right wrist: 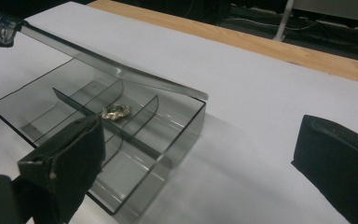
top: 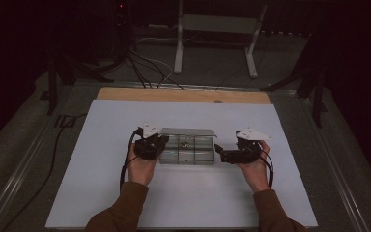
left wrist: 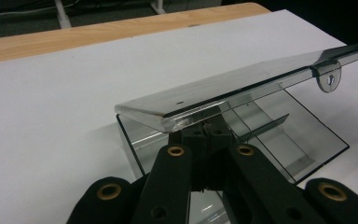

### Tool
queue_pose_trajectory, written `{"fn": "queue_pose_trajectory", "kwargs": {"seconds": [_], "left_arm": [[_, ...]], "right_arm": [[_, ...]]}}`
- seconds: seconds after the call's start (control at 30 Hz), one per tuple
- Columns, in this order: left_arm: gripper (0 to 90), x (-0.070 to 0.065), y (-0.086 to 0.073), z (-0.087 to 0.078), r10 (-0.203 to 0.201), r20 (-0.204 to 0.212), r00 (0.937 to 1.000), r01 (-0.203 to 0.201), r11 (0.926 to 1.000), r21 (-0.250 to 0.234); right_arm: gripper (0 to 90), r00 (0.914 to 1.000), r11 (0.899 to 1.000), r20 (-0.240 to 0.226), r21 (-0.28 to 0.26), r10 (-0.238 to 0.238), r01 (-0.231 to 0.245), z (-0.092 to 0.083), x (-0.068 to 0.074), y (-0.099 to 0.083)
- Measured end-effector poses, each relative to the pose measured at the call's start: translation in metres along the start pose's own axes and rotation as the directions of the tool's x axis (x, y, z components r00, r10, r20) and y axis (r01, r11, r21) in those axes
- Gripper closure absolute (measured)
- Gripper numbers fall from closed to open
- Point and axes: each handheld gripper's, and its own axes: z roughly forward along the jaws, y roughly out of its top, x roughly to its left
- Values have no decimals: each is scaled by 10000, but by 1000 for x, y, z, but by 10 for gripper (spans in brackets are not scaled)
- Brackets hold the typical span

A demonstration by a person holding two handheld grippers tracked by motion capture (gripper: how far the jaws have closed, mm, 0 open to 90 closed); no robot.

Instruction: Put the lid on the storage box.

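Observation:
A clear divided box (top: 186, 154) stands mid-table on the white sheet. Its lid (top: 188, 132) is lifted and slopes above the compartments. A small gold-coloured metal piece (right wrist: 115, 112) lies in a middle compartment. My left gripper (top: 160, 144) is at the box's left end, its jaws shut at the lid's (left wrist: 242, 84) near end. Their tips (left wrist: 206, 133) are tucked under the lid's edge. My right gripper (top: 224, 155) is at the box's right end, open wide. In the right gripper view, its two fingers (right wrist: 60, 172) flank the box's near corner (right wrist: 177, 135) without touching it.
The white sheet (top: 125, 203) covers most of a wooden tabletop (top: 125, 93), whose far edge shows bare. Beyond the table are floor cables (top: 145, 67) and a white metal stand (top: 215, 29). Both forearms come in from the bottom edge.

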Motion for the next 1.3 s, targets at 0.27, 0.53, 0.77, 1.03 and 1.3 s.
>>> {"fn": "queue_pose_trajectory", "kwargs": {"seconds": [0.27,0.53,0.77,1.03,1.3], "left_arm": [[900,1,-5,-3,-92,85,9999,92,10000,28],[900,2,-17,-4,-255,237,9994,253,9996,96],[900,3,-28,-2,-321,252,9992,314,9991,299],[900,2,-37,-2,-346,349,9988,332,9986,402],[900,2,-46,-1,-395,489,9980,369,9979,531]], "right_arm": [[18,9992,9983,2,-419,401,-401,-13,-7,-11],[18,9977,9955,-44,-666,675,-676,-30,-12,-22],[18,9986,9956,122,-781,521,-510,-41,-12,-29],[19,9981,9944,244,-910,569,-544,-53,-14,-38],[20,9983,9953,420,-892,403,-364,-57,-13,-44]]}}
